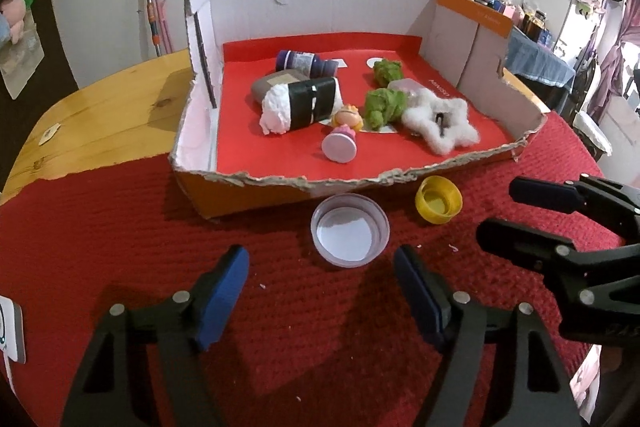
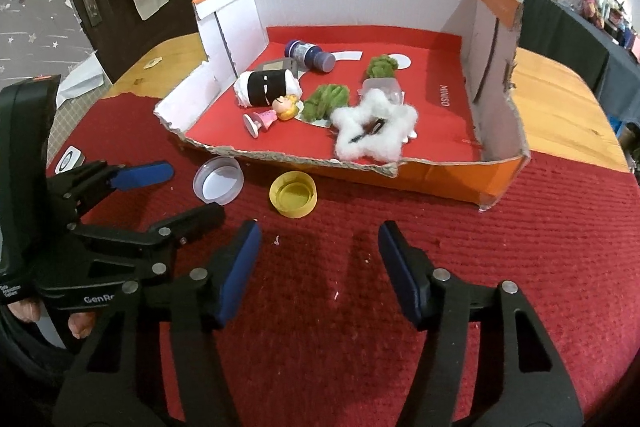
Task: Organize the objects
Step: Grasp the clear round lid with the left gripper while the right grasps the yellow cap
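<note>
Most toys already lie inside the box (image 1: 472, 163); outside its torn front edge, a clear lid (image 1: 350, 235) and yellow cap (image 1: 439, 204) remain. Left gripper (image 1: 322, 293) and right gripper (image 2: 318, 269) hover before it, parted and empty.

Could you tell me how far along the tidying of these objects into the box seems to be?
Most items, such as the white fluffy star and green plush pieces, already lie in the torn cardboard box. Nothing is in hand: the left gripper and right gripper hold nothing. Left outside: the clear plastic cap and yellow plastic cap.
</note>
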